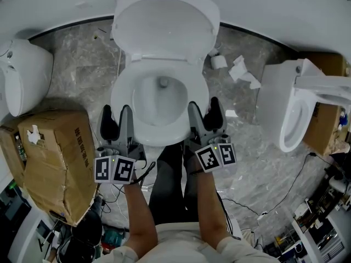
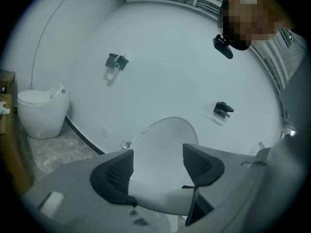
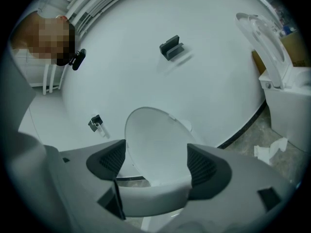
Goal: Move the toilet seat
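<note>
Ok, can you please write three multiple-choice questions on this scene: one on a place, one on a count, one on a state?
1. Where is the front rim of the seat?
A. between the jaws of the left gripper and of the right gripper
B. far from both grippers
C. by the left gripper only

2. How many toilets show in the head view?
A. one
B. two
C. three

3. The lid of the middle toilet is:
A. shut
B. up
C. taken off

Answers:
1 A: each gripper view shows the white rim across the gap between that gripper's jaws.
2 C: beside the middle toilet stand a left toilet and a right toilet.
3 B: the lid stands raised behind the open bowl.
</note>
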A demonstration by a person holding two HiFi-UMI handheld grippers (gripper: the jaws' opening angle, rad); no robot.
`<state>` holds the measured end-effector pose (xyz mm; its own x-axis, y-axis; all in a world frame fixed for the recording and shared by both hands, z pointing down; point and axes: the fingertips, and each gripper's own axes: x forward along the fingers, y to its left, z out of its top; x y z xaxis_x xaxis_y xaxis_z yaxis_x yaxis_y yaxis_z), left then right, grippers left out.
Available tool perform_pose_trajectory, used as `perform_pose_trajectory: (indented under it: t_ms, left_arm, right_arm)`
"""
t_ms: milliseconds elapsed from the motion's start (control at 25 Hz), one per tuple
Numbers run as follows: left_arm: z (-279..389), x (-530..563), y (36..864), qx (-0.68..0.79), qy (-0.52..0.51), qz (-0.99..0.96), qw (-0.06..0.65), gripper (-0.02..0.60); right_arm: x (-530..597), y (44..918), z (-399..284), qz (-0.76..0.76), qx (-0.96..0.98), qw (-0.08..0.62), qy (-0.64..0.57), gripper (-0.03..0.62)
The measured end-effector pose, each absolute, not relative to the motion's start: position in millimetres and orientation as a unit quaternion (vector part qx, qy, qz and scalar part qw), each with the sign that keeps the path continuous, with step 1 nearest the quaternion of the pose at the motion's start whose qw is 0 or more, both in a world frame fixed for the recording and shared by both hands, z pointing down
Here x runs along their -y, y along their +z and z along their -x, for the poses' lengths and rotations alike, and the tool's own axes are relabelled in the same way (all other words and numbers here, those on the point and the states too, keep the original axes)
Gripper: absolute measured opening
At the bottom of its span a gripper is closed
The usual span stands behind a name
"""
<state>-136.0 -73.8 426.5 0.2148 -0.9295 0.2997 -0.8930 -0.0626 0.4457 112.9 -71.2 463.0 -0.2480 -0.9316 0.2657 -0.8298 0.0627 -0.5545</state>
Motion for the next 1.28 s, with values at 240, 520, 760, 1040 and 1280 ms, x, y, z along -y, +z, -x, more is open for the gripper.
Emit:
perform_pose_trajectory:
  t_ms: [240, 520, 760, 1040, 1280]
  left_arm:
    - [135.7, 84.7, 420.6, 0.623, -0.043, -0.73, 0.278, 0.298]
    - [134.1, 108.0, 406.2, 0.611, -0.067, -0.739, 0.274, 0.298]
    - [130.0, 128.4, 393.7, 0.601, -0.084, -0.751, 0.262, 0.298]
    - [127.3, 150.7, 384.4, 0.595, -0.096, -0.758, 0.249, 0.298]
    - [126.2, 166.9, 377.4, 0.593, -0.103, -0.761, 0.241, 0.298]
  right_arm:
    - [87.5, 448.4, -109.4, 0.597, -0.752, 0.055, -0.273, 0.367]
    - [110.2, 425.6, -110.1, 0.591, -0.769, 0.064, -0.236, 0.359]
    - [131.1, 403.6, -108.8, 0.584, -0.785, 0.062, -0.194, 0.359]
    - [142.3, 385.6, -106.5, 0.585, -0.79, 0.073, -0.17, 0.359]
    - [155.0, 372.3, -100.9, 0.581, -0.796, 0.078, -0.152, 0.359]
